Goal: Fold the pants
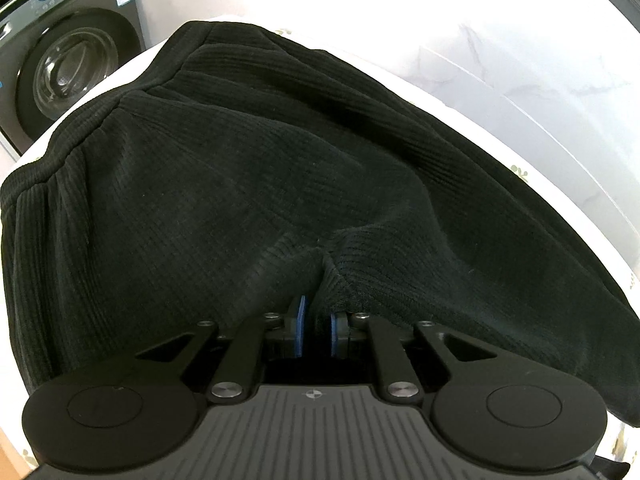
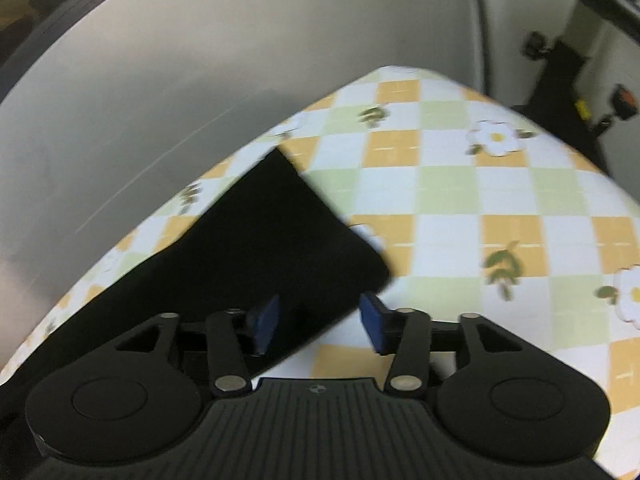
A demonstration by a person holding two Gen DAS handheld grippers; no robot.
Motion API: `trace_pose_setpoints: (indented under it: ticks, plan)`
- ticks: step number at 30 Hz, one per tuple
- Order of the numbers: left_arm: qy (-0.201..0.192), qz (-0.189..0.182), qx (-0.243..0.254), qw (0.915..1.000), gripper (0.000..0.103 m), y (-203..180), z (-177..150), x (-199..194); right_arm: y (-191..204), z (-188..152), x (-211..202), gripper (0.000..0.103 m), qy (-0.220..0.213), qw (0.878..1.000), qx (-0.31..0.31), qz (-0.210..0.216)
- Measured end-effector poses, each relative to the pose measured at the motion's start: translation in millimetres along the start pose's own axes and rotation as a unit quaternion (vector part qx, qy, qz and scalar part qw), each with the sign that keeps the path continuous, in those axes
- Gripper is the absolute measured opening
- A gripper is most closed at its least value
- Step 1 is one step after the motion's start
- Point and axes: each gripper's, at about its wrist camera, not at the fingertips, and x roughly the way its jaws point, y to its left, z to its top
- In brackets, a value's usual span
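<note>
The black ribbed pants (image 1: 248,184) are lying spread on a checked, flower-printed tablecloth (image 2: 460,184), a washing machine (image 1: 68,76) standing behind. The left gripper (image 1: 316,320) is pinching a fold of the fabric; the right gripper (image 2: 320,316) is hovering with jaws apart over a pant leg end (image 2: 280,232)

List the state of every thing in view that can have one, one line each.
Left gripper: shut on a pinched fold of the black pants.
Right gripper: open, pads apart, not pressing the cloth.
Black pants: spread on the table, bunched at the left gripper; one flat corner lies below the right gripper.
Checked tablecloth: flat, partly covered.
Washing machine: door closed.
</note>
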Motion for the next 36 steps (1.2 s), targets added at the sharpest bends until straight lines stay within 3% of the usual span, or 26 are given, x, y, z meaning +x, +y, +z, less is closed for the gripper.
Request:
trace_pose_setpoints:
  ticks: [4, 10, 11, 12, 14, 15, 22, 24, 31, 36]
  plan:
    - [0.000, -0.002, 0.000, 1.0000, 0.013, -2.3, -1.3, 2.7, 25.3, 3.5, 15.9, 0.064, 0.020, 0.999, -0.028, 0.002]
    - [-0.005, -0.008, 0.002, 1.0000, 0.013, 1.1, -3.2, 3.0, 55.7, 0.1, 54.4, 0.064, 0.051, 0.992, -0.095, -0.061]
    - [-0.006, -0.009, 0.002, 0.9999, 0.013, 2.2, -3.6, 2.9, 59.4, -2.8, 57.9, 0.056, 0.054, 0.991, -0.105, -0.071]
    - [-0.006, -0.010, 0.001, 0.9999, 0.013, 2.2, -3.8, 2.9, 61.8, -5.3, 59.7, 0.041, 0.050, 0.989, -0.115, -0.081]
    - [-0.006, -0.015, -0.002, 0.9999, 0.013, 4.2, -3.8, 2.5, 68.2, -9.7, 58.8, 0.003, 0.041, 0.986, -0.139, -0.080]
    - [-0.006, -0.015, -0.003, 0.9999, 0.013, 4.5, -3.2, 1.6, 68.6, -10.4, 58.0, 0.001, 0.040, 0.986, -0.139, -0.082]
    - [-0.003, -0.026, -0.003, 0.9996, 0.013, 8.9, -0.7, -1.3, 52.1, -9.5, -11.3, 0.000, -0.054, 0.994, -0.094, -0.029]
    - [0.000, -0.026, 0.000, 0.9997, 0.013, 11.3, -1.5, -0.9, 44.3, -16.2, -32.0, 0.000, -0.073, 0.993, -0.091, -0.031]
    - [0.015, -0.024, 0.008, 0.9996, 0.013, 15.4, -4.2, 3.8, -2.3, -46.1, -30.7, 0.000, -0.001, 0.997, -0.058, -0.048]
    - [0.012, -0.014, 0.021, 0.9996, 0.013, 9.8, -5.0, 4.6, 1.3, -41.7, -32.5, 0.004, -0.002, 0.998, -0.057, -0.021]
